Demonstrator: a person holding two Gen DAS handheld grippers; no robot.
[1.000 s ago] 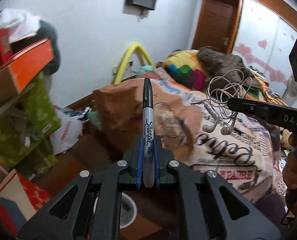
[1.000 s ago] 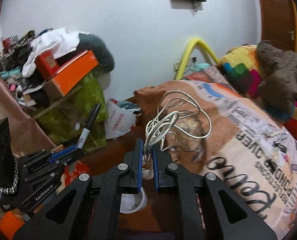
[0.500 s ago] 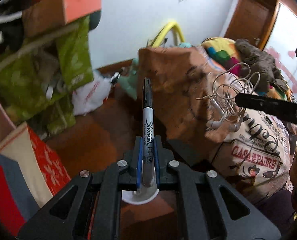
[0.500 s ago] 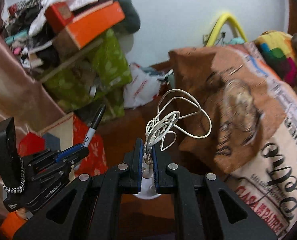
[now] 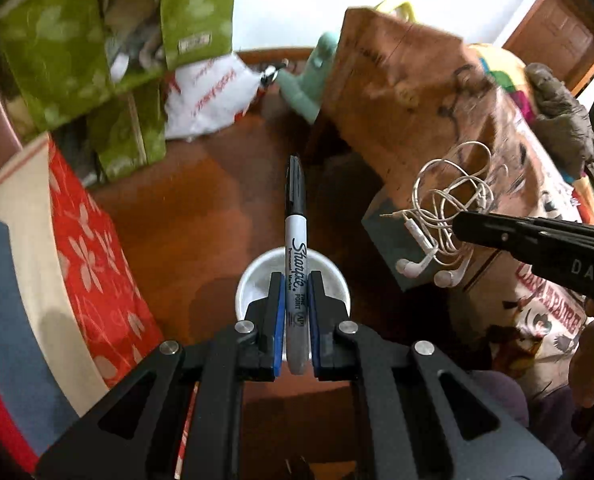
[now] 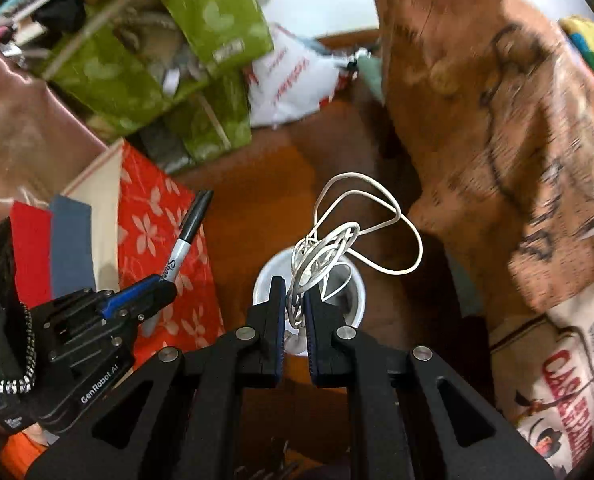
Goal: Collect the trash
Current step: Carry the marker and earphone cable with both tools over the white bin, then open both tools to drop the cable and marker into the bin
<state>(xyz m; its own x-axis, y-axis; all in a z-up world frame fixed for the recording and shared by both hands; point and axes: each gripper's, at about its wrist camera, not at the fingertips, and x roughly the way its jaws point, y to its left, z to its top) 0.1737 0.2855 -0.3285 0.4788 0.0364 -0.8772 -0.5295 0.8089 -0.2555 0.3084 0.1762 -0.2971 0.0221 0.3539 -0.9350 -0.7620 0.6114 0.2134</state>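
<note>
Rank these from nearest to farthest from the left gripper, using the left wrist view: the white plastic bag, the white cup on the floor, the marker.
1. The marker: clamped in the left gripper, pointing straight ahead.
2. The white cup: on the wooden floor just beyond the gripper's tips, centre of view.
3. The white plastic bag: far across the floor, upper left, beside the green bags.

A cluttered home bedroom, it seems: at the right, a bed under a printed brown cover; at upper left, green storage bags spilling clutter; wooden floor in the middle; a wooden door, blurred, at upper right.
</note>
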